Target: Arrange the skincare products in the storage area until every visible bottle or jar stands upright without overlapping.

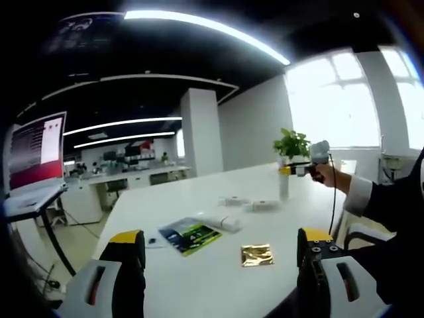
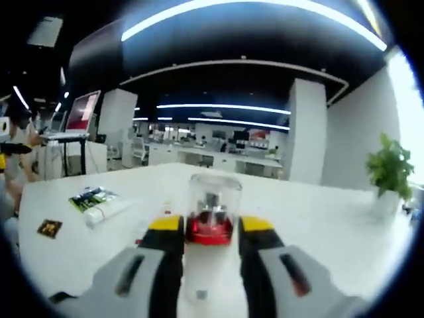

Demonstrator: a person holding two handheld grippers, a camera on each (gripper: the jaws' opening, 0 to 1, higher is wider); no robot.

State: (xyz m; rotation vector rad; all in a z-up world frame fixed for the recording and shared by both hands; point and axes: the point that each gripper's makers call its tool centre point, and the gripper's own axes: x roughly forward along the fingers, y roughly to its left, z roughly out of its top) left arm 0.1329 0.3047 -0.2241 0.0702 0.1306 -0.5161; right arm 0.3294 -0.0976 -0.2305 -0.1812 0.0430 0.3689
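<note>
A white bottle [image 2: 199,271] with a clear cap and red collar [image 2: 212,215] stands upright between my right gripper's [image 2: 211,232] jaws, which are shut on it just below the cap. In the left gripper view that same gripper [image 1: 286,171] is held by a hand at the table's far side, over the white bottle [image 1: 284,189]. My left gripper [image 1: 220,248] hangs open above the near table edge, nothing between its jaws. A white tube [image 1: 225,222] lies flat by a green-black sachet [image 1: 190,236] and a gold packet [image 1: 257,254]. Two small white items [image 1: 246,203] lie farther back.
The long white table [image 1: 199,285] runs away from me. A potted plant [image 1: 291,143] stands near its far end by the windows. A monitor on a stand [image 1: 38,149] is off to the left. In the right gripper view the tube [image 2: 109,211], sachet [image 2: 93,197] and gold packet [image 2: 50,228] lie left.
</note>
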